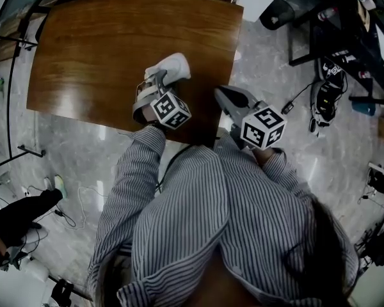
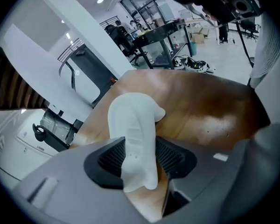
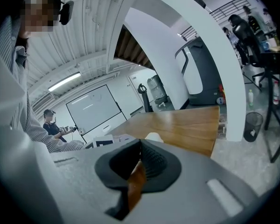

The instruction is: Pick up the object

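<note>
A white moulded object [image 1: 173, 66] lies on the brown wooden table [image 1: 109, 50] near its front edge. My left gripper [image 1: 155, 82] reaches over that edge and stands open, one jaw on either side of the object's near end. In the left gripper view the object [image 2: 133, 120] fills the space between the ribbed pads [image 2: 111, 157] and rests on the table [image 2: 210, 106]. My right gripper [image 1: 224, 96] hovers at the table's front right corner with its jaws shut and nothing in them. Over that gripper [image 3: 139, 164], a white tip of the object [image 3: 153, 136] shows.
The person's striped shirt [image 1: 198, 222] fills the lower head view. Grey floor surrounds the table, with cables and a black device [image 1: 324, 101] at the right. A dark desk frame [image 1: 345, 24] stands at the upper right, and a black metal rack [image 1: 9, 75] at the left.
</note>
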Tool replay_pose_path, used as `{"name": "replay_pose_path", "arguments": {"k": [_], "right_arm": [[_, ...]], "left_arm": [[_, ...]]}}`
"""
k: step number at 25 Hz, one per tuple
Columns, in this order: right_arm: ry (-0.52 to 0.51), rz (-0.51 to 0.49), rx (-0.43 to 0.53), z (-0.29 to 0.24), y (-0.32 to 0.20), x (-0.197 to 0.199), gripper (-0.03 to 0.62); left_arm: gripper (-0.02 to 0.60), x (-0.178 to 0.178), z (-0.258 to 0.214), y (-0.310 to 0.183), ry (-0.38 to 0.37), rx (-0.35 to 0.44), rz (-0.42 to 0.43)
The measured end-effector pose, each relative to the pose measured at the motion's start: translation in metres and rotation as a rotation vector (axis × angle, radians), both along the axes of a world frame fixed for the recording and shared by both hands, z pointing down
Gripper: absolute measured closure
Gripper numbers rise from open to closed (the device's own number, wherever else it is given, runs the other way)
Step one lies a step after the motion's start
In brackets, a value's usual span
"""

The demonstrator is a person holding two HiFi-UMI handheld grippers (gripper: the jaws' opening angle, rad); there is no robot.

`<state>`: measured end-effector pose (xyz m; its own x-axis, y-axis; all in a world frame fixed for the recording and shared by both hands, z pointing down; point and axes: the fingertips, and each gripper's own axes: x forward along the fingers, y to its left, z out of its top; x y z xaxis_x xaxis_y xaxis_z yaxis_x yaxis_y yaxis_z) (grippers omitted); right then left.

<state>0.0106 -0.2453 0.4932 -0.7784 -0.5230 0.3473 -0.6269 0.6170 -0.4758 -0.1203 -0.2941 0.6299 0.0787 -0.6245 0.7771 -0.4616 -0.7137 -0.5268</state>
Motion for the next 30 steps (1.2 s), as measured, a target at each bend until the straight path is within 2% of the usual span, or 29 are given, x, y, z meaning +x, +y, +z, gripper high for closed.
{"name": "replay_pose_path", "arguments": {"k": [2,4,6,10,20,24,27,30], "right_arm": [[-0.001,0.000,-0.004,0.002,0.001,0.001,0.591],[-0.001,0.003,-0.004,0.002,0.001,0.002,0.591],[-0.002,0.006,-0.004,0.002,0.001,0.003,0.591],[-0.005,0.002,-0.003,0.001,0.002,0.005,0.591],[-0.045,-0.044,0.017,-0.007,-0.005,-0.014,0.591],[-0.059,-0.062,0.030,-0.012,-0.009,-0.023,0.591],[-0.069,-0.074,0.041,-0.016,-0.012,-0.029,0.591],[-0.083,-0.093,0.048,-0.020,-0.014,-0.037,0.591]], "left_arm": [[0.374,0.001,0.003,-0.001,-0.020,0.011,0.011],[0.393,0.001,0.004,-0.001,-0.007,0.011,0.012],[0.425,0.000,0.004,-0.001,0.034,-0.001,-0.012],[0.434,-0.001,0.000,-0.001,0.084,-0.024,-0.029],[0.468,-0.001,-0.029,0.008,0.277,-0.091,-0.064],[0.469,-0.006,-0.048,0.010,0.346,-0.070,-0.096],[0.469,-0.010,-0.067,0.010,0.470,-0.056,-0.155],[0.469,-0.015,-0.091,0.011,0.662,-0.035,-0.216]]}}
